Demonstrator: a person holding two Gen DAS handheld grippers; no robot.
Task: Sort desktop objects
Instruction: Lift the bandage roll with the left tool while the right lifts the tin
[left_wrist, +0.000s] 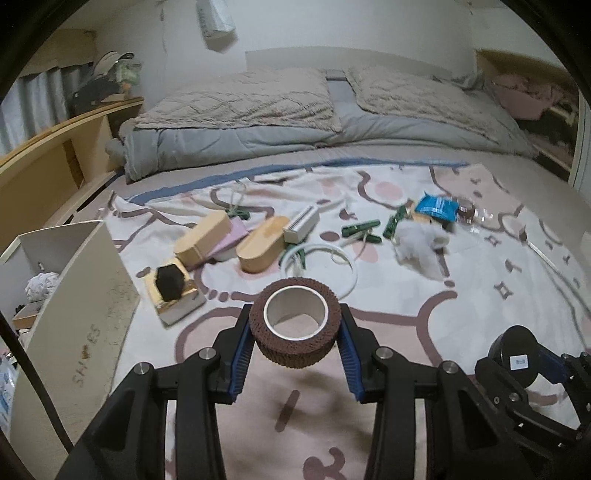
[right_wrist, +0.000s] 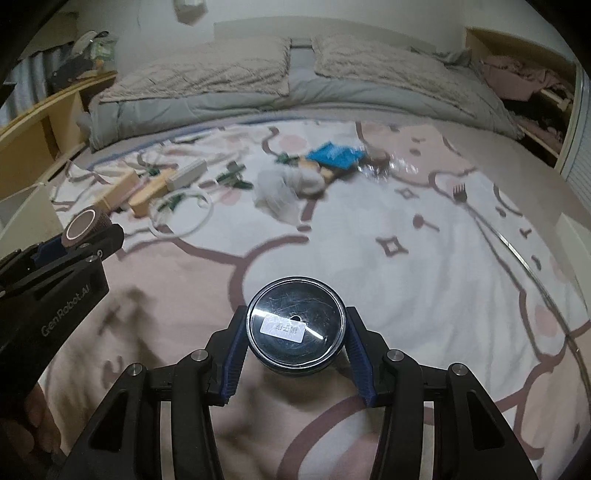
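A: So, from the left wrist view, where is there room to move?

B: The left gripper (left_wrist: 295, 334) is clenched on one brown tape roll (left_wrist: 294, 321), held above a patterned blanket (left_wrist: 424, 314) on a bed. The blanket near the gripper is bare. To the left stands one white box (left_wrist: 74, 295), its edge close by. Farther off lie two tan oval cases (left_wrist: 201, 240), one white ring (left_wrist: 343, 266), one blue packet (left_wrist: 436, 206) and several green clips (left_wrist: 360, 227), too blurred to count. The right gripper (left_wrist: 524, 365) shows at the lower right corner.

A: And the right wrist view?

B: The right gripper (right_wrist: 295, 332) grasps one round black tin (right_wrist: 295, 326) with a white label, clear of the blanket (right_wrist: 424, 295). Wide bare blanket lies ahead and to the right, where one fork (right_wrist: 460, 192) rests. The left gripper (right_wrist: 79, 236) with its tape roll (right_wrist: 86, 227) sits at the left edge.
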